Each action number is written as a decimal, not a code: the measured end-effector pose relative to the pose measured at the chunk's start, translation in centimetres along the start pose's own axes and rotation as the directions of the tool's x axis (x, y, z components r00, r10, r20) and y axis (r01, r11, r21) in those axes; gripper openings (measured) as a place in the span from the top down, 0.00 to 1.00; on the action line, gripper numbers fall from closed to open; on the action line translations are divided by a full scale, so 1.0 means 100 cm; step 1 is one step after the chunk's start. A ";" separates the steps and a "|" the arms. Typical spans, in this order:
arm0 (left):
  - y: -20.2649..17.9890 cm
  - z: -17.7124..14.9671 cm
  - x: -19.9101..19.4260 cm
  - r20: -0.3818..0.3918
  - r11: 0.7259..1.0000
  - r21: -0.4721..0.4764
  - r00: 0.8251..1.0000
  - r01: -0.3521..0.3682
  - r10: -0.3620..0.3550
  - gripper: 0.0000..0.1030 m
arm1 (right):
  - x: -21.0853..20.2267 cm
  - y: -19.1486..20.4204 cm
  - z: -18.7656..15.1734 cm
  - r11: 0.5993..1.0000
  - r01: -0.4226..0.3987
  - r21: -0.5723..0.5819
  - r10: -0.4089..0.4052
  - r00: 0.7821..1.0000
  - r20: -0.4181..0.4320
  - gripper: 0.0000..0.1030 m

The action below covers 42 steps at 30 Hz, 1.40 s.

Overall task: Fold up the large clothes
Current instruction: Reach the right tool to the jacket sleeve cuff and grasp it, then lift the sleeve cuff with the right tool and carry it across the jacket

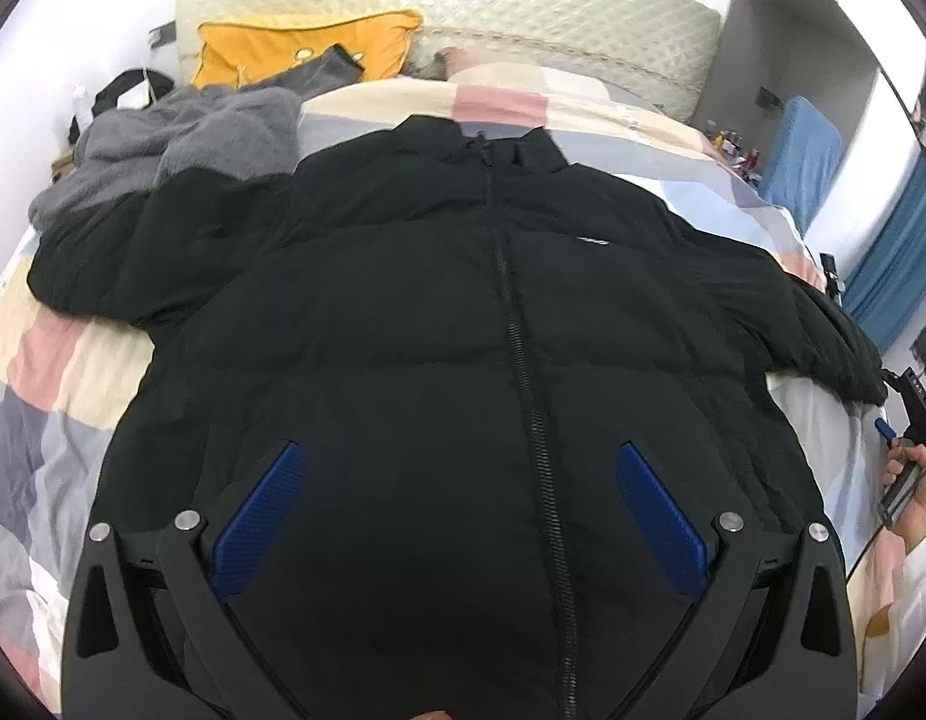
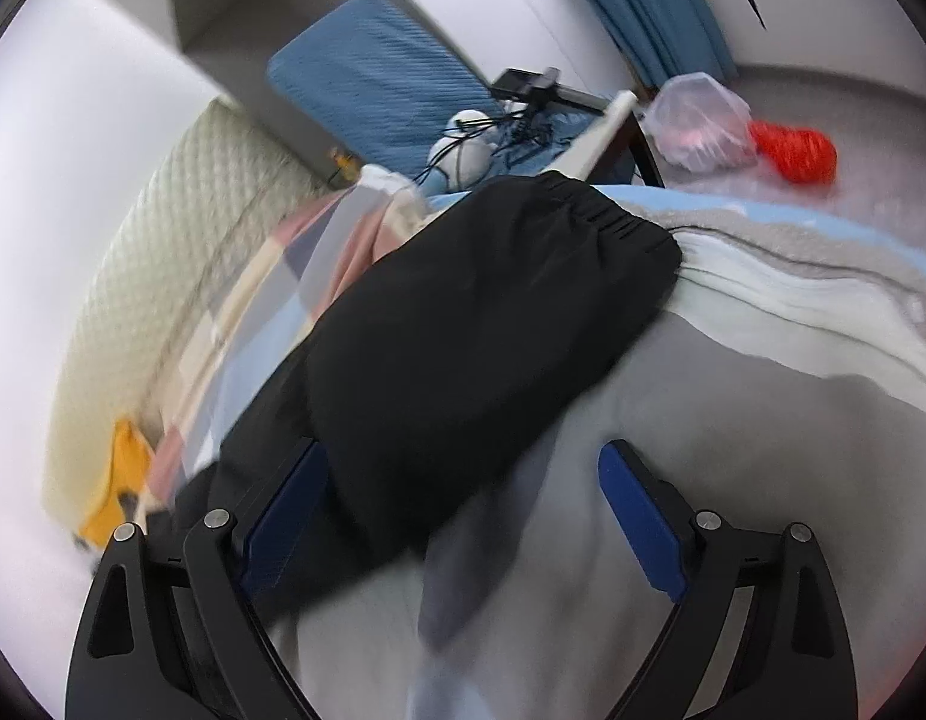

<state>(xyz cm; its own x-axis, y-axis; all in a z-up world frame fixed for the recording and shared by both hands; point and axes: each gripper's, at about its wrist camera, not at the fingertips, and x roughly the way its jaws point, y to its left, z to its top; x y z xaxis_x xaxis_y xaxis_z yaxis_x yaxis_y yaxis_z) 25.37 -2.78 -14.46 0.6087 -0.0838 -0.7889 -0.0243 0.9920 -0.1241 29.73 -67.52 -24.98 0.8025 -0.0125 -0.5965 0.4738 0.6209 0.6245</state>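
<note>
Across the patchwork quilt [image 1: 73, 372] a black puffer jacket [image 1: 463, 330] lies zipped, collar pointing toward the quilted headboard [image 1: 523, 12]. Left gripper [image 1: 457, 516] hangs released above its hem; right gripper [image 2: 463, 516] gapes, grasping nothing, beside the sleeve [image 2: 475, 312]

Both wrist views close, sharing jacket [image 1: 463, 300].

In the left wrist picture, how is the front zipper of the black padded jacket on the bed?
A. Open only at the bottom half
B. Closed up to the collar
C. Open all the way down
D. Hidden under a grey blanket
B: the zipper runs as one closed line up the black padded jacket to its collar, with both front panels joined.
</note>
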 end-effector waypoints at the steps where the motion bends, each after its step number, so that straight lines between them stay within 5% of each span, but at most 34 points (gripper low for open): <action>1: 0.003 0.000 0.002 -0.004 1.000 -0.008 1.000 -0.004 0.004 0.00 | 0.006 -0.002 0.004 1.000 0.004 0.016 -0.004 1.000 0.018 0.11; 11: 0.023 0.001 0.020 -0.019 0.997 -0.031 0.998 -0.066 0.065 0.00 | 0.036 -0.024 0.046 0.988 0.051 0.147 -0.076 0.983 0.168 0.16; 12: 0.025 0.002 0.021 -0.016 0.996 -0.030 0.997 -0.079 0.078 0.00 | 0.038 -0.027 0.048 0.987 0.043 0.157 -0.068 0.986 0.155 0.38; 13: 0.026 0.003 0.022 -0.010 0.996 -0.029 0.996 -0.088 0.088 0.00 | 0.041 -0.030 0.052 0.985 0.045 0.168 -0.066 0.990 0.126 0.73; 16: 0.032 0.004 0.023 0.021 0.989 -0.012 0.989 -0.149 0.150 0.00 | 0.040 -0.021 0.061 0.991 0.061 0.117 -0.072 0.993 0.094 0.90; 22: 0.038 0.004 0.023 0.027 0.982 0.005 0.981 -0.191 0.190 0.00 | 0.000 0.022 0.087 0.994 0.103 -0.039 -0.093 0.976 0.197 0.96; 28: 0.045 0.001 0.003 0.050 0.987 0.020 0.986 -0.161 0.159 0.00 | -0.036 0.070 0.109 0.983 0.113 -0.143 -0.074 0.965 0.251 0.96; 37: 0.073 -0.002 -0.021 0.118 0.987 0.021 0.981 -0.158 0.155 0.00 | -0.111 0.195 0.089 0.944 0.012 -0.329 0.103 0.937 0.332 0.95; 42: 0.084 -0.006 -0.038 0.139 0.989 0.026 0.980 -0.146 0.141 0.00 | -0.153 0.283 0.054 0.881 -0.051 -0.470 0.227 0.918 0.326 0.94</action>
<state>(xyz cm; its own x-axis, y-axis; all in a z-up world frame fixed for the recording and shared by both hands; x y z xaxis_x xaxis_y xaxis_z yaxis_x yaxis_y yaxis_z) 22.36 5.84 -12.92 0.7033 0.0709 -0.7074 -0.0920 0.9957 0.0083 32.83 -53.96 4.59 0.9621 -0.1261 -0.2418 0.2065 0.9160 0.3440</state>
